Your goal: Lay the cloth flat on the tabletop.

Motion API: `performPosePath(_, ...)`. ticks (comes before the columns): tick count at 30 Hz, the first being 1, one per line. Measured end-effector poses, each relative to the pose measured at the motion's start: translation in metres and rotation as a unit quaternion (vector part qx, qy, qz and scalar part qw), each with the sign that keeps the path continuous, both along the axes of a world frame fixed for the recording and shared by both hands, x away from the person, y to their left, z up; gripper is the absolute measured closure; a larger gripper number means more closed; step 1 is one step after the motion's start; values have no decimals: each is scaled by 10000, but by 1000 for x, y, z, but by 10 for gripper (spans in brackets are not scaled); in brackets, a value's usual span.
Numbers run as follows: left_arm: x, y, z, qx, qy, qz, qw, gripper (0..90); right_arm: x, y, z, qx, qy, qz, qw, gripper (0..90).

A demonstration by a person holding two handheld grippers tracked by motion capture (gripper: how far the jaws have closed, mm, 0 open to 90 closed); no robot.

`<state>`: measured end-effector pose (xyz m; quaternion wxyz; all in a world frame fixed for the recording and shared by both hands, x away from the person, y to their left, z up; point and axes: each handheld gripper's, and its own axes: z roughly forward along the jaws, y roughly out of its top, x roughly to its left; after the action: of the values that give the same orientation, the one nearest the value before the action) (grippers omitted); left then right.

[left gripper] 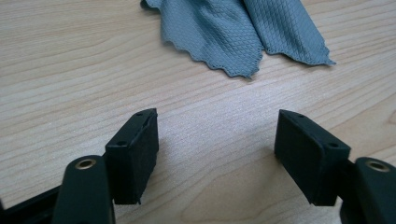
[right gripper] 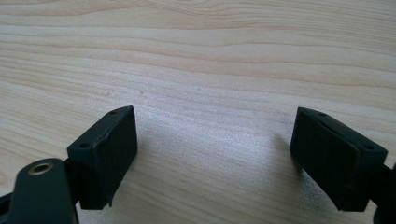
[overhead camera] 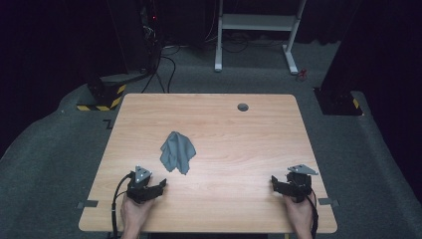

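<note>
High view: a crumpled grey cloth (overhead camera: 176, 152) lies on the wood-grain table (overhead camera: 239, 134), just ahead and to the right of the left gripper (overhead camera: 158, 186) and well apart from the right gripper (overhead camera: 274, 183). Its long axis appears to run away from the person, though the folds make this uncertain.

Left gripper view: jaws spread wide, grasping nothing. The cloth (left gripper: 243, 32) lies ahead of the left gripper (left gripper: 216, 142), apart from the pads; the weave is a fine diamond mesh with a scalloped hem, two pointed corners facing the gripper.

Right gripper view: the right gripper (right gripper: 213, 149) is released, jaws wide over bare laminate grain.
</note>
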<state>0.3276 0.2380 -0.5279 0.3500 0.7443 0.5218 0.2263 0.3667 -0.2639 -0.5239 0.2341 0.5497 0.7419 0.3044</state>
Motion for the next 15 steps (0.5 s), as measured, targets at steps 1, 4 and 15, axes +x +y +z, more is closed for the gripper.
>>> performPosePath(1, 0, 1, 0, -52, 8, -13, 10000, 315, 0, 0, 0, 0, -1, 0, 10000, 150)
performPosePath(4, 1, -1, 0, -53, -1, -6, 10000, 321, 0, -1, 0, -10, -21, -11, 10000, 159)
performPosePath(15, 5, -8, 1, -53, -71, -127, 9999, 337, 0, -1, 0, -8, -25, -9, 10000, 164)
